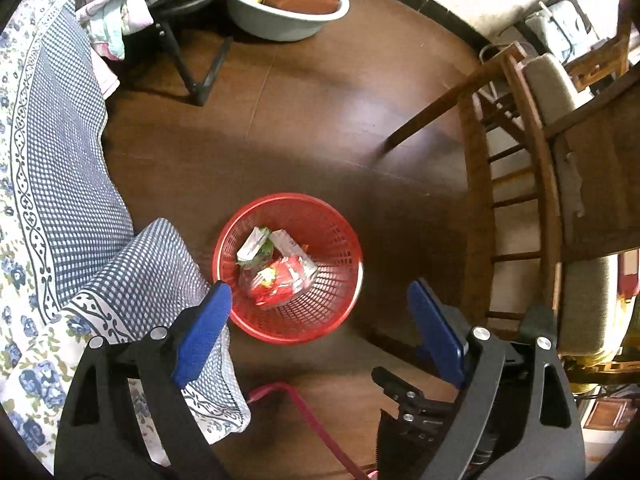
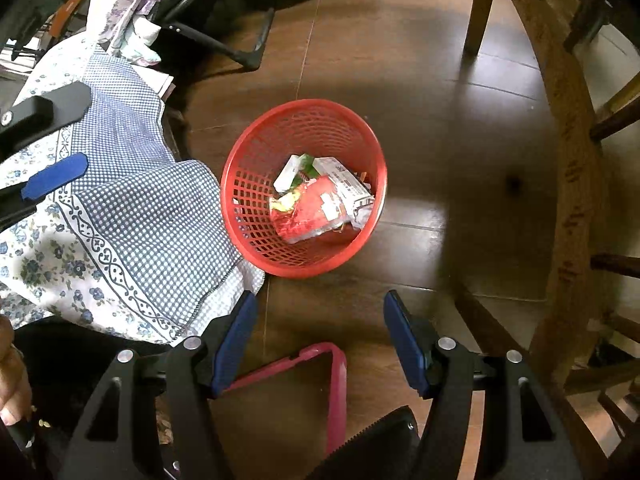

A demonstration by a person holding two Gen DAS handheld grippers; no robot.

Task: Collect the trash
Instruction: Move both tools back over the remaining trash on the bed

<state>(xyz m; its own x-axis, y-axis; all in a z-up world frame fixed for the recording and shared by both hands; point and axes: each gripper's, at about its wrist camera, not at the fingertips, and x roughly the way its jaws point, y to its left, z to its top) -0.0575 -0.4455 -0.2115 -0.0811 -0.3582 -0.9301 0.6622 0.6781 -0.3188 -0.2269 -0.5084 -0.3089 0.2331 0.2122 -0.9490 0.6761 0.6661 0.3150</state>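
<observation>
While both tongs hang over the floor (image 2: 400, 80), pointing steeply down, neither one holds anything. Left tongs (image 1: 320, 312): jaws wide apart, nothing between them, poised above the red basket (image 1: 344, 248). Right tongs (image 2: 318, 320): jaws apart as well, empty, hovering just short of the basket's near rim.

Trash (image 2: 320, 204) — a red wrapper, a white-and-green carton, some crumpled packets — lies at the bottom of the basket, which stands on the dark wooden floor between the hanging checked cloth (image 2: 152, 216) and the wooden chair (image 2: 568, 152). No loose piece of trash shows on the visible floor in either view.

Judgement: the drop looks done; the basket holds what has been collected.

Risks from here:
- The cloth's corner touches the basket's rim on the left side. A tong dragging the cloth could tip or slide the light basket and spill the wrappers.
- Left tongs sit close above the rim; a careless lowering could knock the basket over.
- A pink frame (image 2: 332, 384) — cannot tell what it is — lies on the floor just beneath the right tongs; it could catch a jaw on a low sweep.
- The chair leg stands near on the right, so a wide swing that way may hit it.
</observation>
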